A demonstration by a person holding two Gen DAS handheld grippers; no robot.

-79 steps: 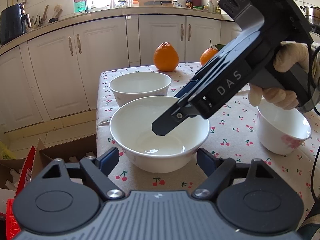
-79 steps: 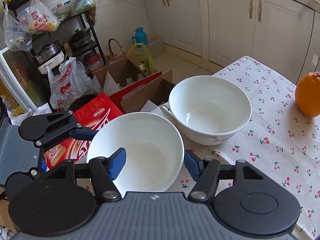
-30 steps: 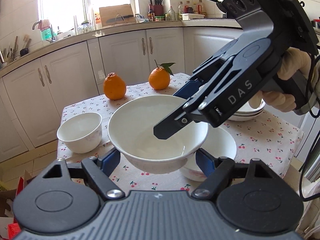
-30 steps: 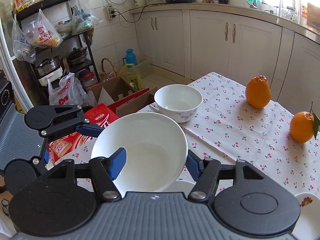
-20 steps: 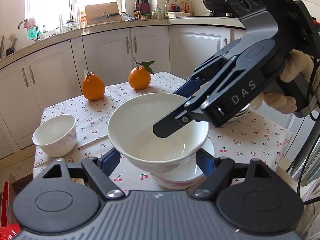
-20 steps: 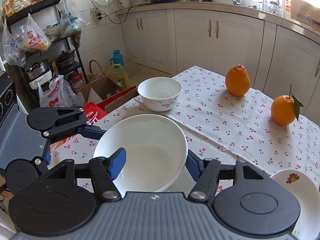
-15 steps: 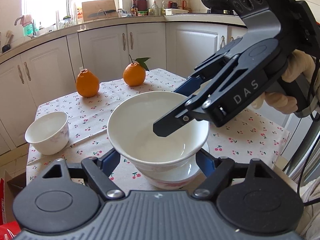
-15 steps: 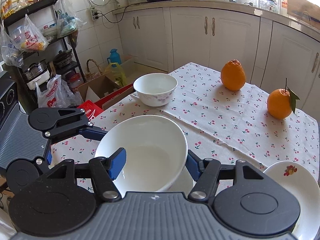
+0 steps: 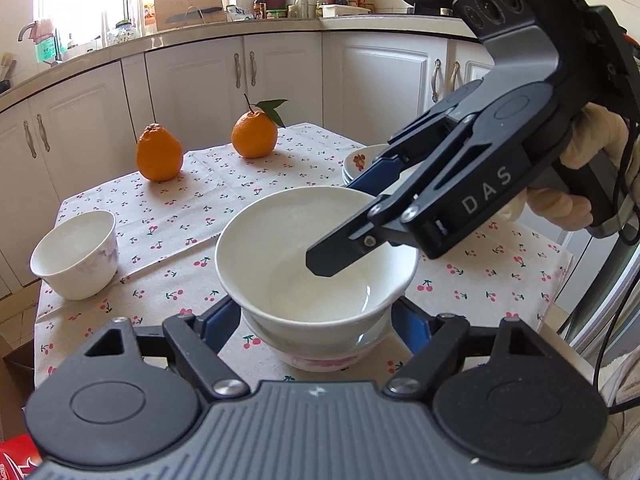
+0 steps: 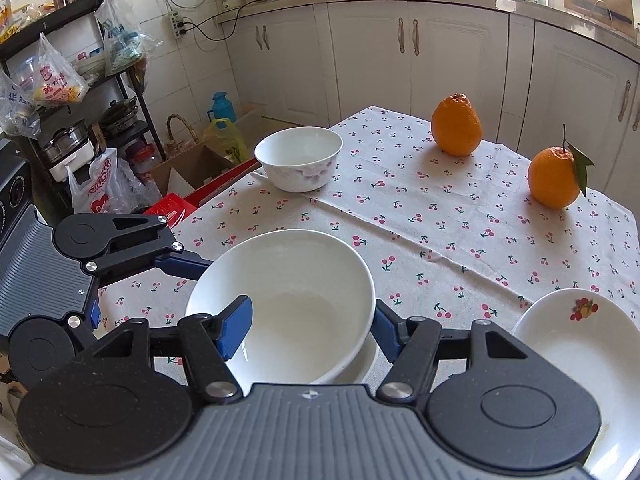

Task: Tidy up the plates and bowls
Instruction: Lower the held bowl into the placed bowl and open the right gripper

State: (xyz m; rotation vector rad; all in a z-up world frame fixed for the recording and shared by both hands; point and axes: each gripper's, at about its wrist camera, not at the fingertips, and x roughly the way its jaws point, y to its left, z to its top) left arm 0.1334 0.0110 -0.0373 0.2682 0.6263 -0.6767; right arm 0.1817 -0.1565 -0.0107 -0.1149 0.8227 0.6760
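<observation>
A large white bowl [image 9: 280, 240] sits low in the mouth of a pink-patterned bowl [image 9: 316, 356] on the cherry-print tablecloth [image 9: 224, 184]; I cannot tell whether it rests there. My left gripper [image 9: 318, 320] clamps the large bowl's lower sides, one blue pad on each side. My right gripper [image 10: 310, 332] is shut on the same bowl [image 10: 288, 280], with one finger inside and the other outside its wall. In the left wrist view a gloved hand [image 9: 576, 200] holds the right gripper. A small floral bowl [image 10: 298, 164] stands at the table's far corner. A stack of plates [image 10: 576, 344] lies at the right.
Two oranges [image 9: 159, 156] [image 9: 254, 134] stand near the table's back edge. Cardboard boxes [image 10: 192, 172], bags and a shelf rack [image 10: 72, 100] fill the floor beyond the table's left side. White cabinets [image 9: 280, 80] run behind the table.
Both grippers have carried the large bowl across the table, away from the small bowl. They have lowered it over the pink-patterned bowl. Neither grip has changed.
</observation>
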